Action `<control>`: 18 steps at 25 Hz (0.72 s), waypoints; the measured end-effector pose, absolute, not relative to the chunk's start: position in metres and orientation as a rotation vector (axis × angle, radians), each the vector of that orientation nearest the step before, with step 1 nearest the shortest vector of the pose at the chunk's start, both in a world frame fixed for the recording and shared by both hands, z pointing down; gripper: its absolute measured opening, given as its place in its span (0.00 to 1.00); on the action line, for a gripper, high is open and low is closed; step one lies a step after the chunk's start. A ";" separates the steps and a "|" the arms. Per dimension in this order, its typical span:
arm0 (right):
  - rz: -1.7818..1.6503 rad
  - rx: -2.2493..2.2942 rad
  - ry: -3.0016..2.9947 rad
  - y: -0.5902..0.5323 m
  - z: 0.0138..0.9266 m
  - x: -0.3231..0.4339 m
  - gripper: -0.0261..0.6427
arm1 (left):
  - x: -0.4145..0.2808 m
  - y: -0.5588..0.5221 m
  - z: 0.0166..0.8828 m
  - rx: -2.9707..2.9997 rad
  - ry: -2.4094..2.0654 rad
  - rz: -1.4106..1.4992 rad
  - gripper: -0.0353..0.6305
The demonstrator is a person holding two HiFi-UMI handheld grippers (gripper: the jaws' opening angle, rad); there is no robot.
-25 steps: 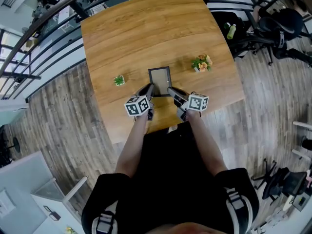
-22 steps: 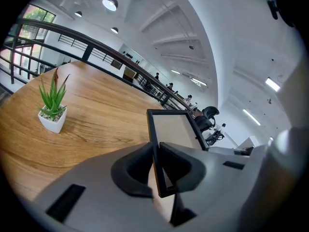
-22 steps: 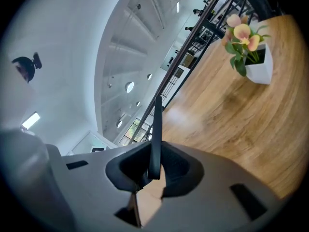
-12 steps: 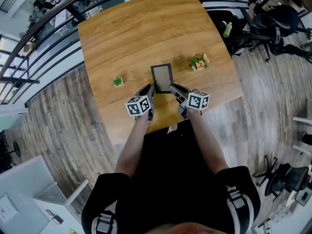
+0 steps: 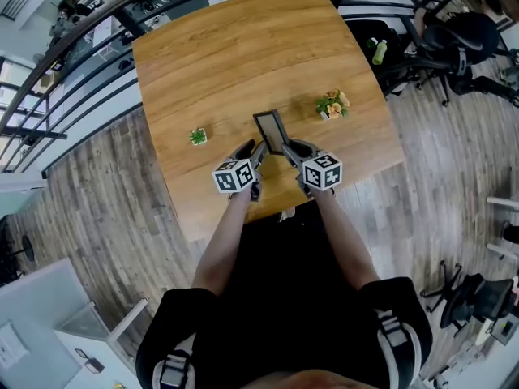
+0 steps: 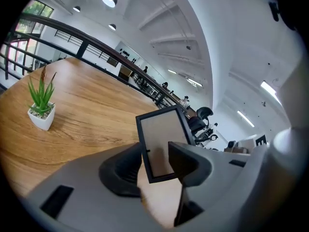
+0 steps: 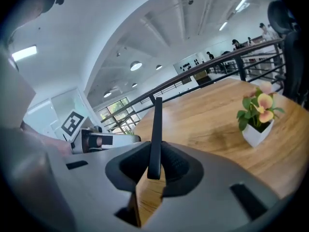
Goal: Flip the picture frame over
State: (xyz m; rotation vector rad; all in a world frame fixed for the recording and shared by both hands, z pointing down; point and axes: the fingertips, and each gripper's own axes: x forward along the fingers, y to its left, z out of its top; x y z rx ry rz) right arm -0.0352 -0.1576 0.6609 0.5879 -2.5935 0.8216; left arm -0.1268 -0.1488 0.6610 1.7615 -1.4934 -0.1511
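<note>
Head view looks steeply down on a light-brown wooden surface [image 5: 243, 47] with rounded corners. A person in a black top stands at its near edge with a gripper in each hand.

The black rectangular picture frame [image 5: 272, 130], with a pale beige panel, is not lying flat. It is tipped up towards standing on edge, just in from the middle of the near edge, between the two grippers. Whether it touches the wood I cannot tell.

The right gripper [image 5: 289, 147] has hold of it. In the right gripper view the frame shows edge-on as a thin dark upright strip, and the ribbed grey fingers [image 7: 176, 166] are clenched on its lower end, one on each face.

The left gripper [image 5: 258, 152] sits just to the frame's left. In the left gripper view its fingers [image 6: 118, 170] stand apart, having just been opening. The beige face rises between them with neither pad pressing on it — released.

A small green spiky plant in a white pot [image 5: 198, 136] stands towards the surface's left edge, well apart from the frame. A little bunch of orange and pink flowers in a white pot [image 5: 334, 104] stands towards the right edge.

Around the surface are grey plank flooring [image 5: 97, 201] and a black railing [image 5: 73, 23] — dark office chairs [image 5: 466, 39] sit off beyond the far right corner.
</note>
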 end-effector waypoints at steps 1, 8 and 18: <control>0.776 0.589 -2.585 -0.157 0.662 -0.035 0.15 | -0.126 -0.150 0.658 1.763 -1.486 -0.169 0.31; 0.575 0.581 -2.533 -0.153 0.668 -0.037 0.15 | -0.120 -0.159 0.639 1.781 -1.449 -0.259 0.33; 0.465 0.525 -2.512 -0.141 0.674 -0.044 0.15 | -0.111 -0.171 0.619 1.802 -1.414 -0.309 0.34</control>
